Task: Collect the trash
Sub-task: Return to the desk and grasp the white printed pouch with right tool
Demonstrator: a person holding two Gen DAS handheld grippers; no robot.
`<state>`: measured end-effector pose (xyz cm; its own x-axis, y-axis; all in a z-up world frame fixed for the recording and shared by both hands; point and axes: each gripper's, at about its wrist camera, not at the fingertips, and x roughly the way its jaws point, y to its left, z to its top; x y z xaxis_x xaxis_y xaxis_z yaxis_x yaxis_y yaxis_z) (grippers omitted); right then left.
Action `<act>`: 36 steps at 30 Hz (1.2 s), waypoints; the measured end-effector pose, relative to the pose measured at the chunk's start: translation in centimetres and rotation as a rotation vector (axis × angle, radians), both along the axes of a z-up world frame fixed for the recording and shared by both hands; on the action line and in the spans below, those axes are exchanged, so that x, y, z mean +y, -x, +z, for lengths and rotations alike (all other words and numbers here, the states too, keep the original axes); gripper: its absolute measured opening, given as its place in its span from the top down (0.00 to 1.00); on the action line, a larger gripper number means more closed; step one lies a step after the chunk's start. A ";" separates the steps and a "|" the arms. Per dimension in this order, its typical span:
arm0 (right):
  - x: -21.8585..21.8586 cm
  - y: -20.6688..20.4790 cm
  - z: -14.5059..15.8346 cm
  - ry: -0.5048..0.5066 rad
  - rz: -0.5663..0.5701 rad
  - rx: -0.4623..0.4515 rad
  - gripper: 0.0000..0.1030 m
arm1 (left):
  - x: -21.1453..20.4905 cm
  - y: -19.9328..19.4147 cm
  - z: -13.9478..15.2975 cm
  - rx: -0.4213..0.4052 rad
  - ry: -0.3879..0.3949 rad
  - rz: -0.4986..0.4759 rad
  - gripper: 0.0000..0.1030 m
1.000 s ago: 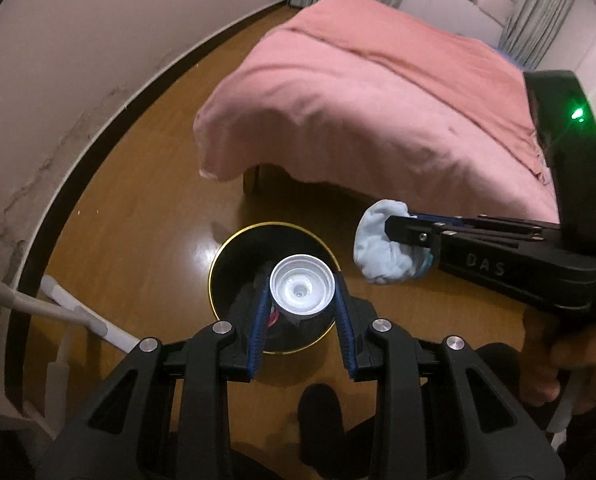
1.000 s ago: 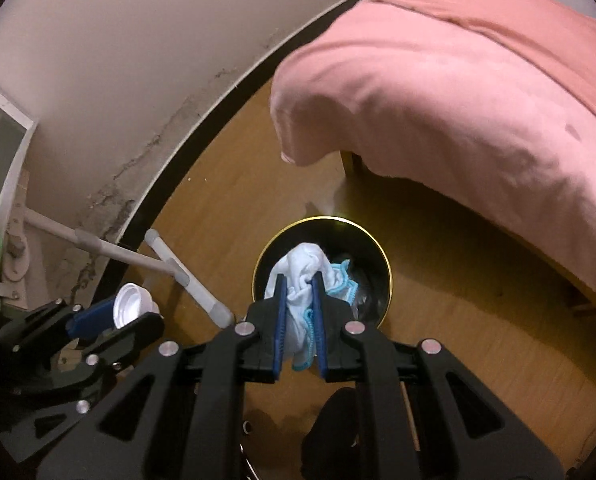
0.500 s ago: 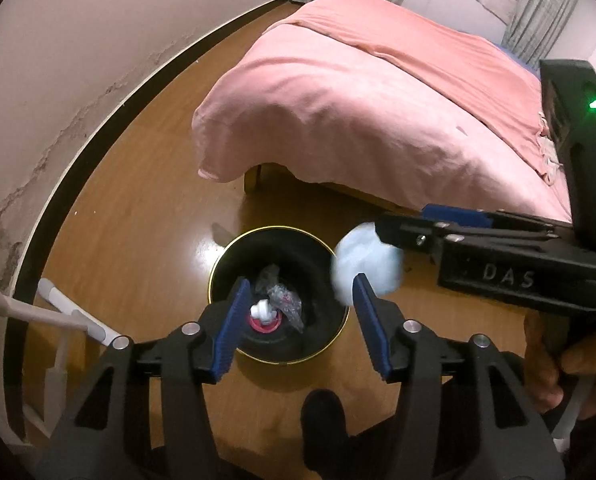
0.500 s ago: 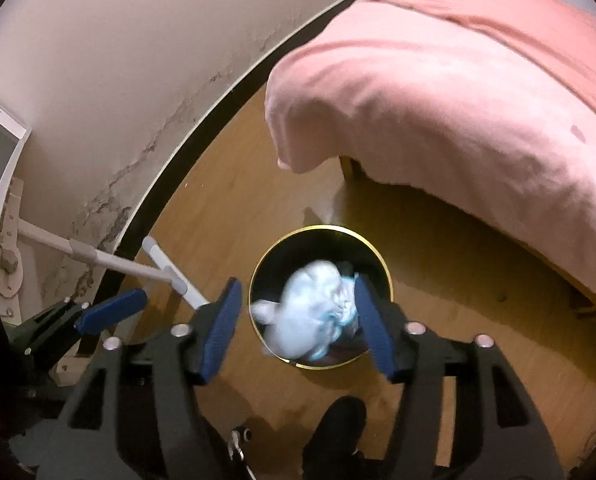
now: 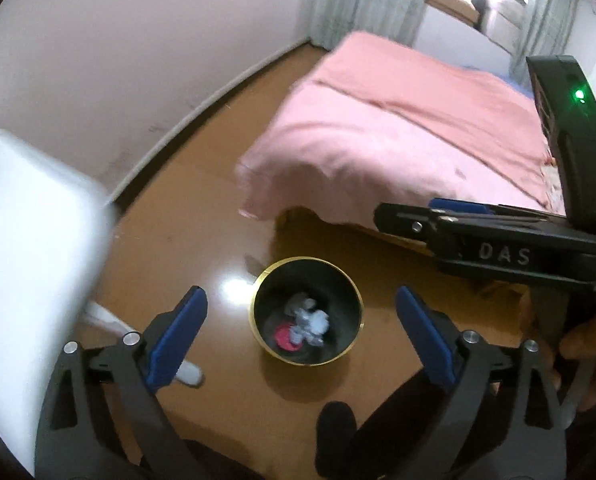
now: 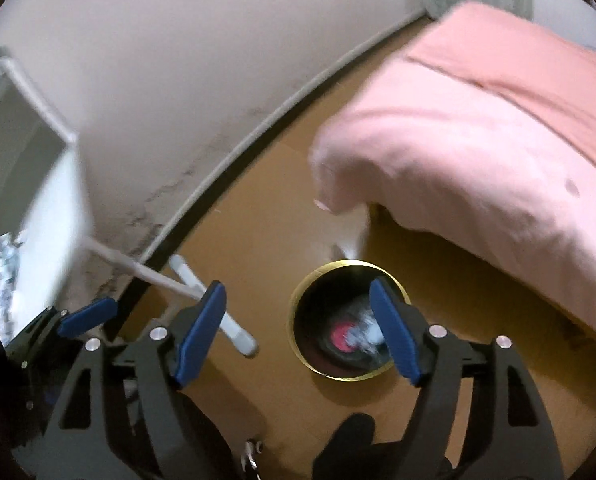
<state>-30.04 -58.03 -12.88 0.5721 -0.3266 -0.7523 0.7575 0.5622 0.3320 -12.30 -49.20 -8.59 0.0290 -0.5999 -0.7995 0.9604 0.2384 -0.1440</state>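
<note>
Left tool [image 5: 301, 328]: jaws wide apart, nothing between them, held above the floor [image 5: 201, 248] so I look down into the bin [image 5: 306, 316].
Right tool [image 6: 298, 330]: jaws likewise spread and bare, poised over the same bin [image 6: 349, 322]; seen side-on from the left view [image 5: 394, 216].
Bin: black, gold-rimmed, upright on the floor near the foot of the pink bed [image 5: 398, 140], placed, I judge, within easy reach of both tools.
Trash [image 5: 308, 322]: pale crumpled pieces with a red-pink item, lying at the bin's bottom.
White furniture [image 5: 29, 248]: blurred, at left by the wall.
</note>
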 end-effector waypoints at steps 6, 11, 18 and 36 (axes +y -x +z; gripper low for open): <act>7.8 -7.9 5.4 0.081 0.209 -0.069 0.28 | 10.7 -5.5 5.6 -0.057 0.060 0.206 0.10; 17.0 -17.2 8.7 0.130 0.473 -0.105 0.28 | 22.0 -11.4 7.9 -0.100 0.068 0.460 0.10; 30.5 -27.6 11.8 0.204 0.804 -0.121 0.28 | 39.1 -18.1 8.8 -0.129 0.036 0.831 0.10; 49.0 -48.1 7.8 0.447 1.409 0.284 0.16 | 58.5 -27.1 5.3 0.080 0.041 1.213 0.10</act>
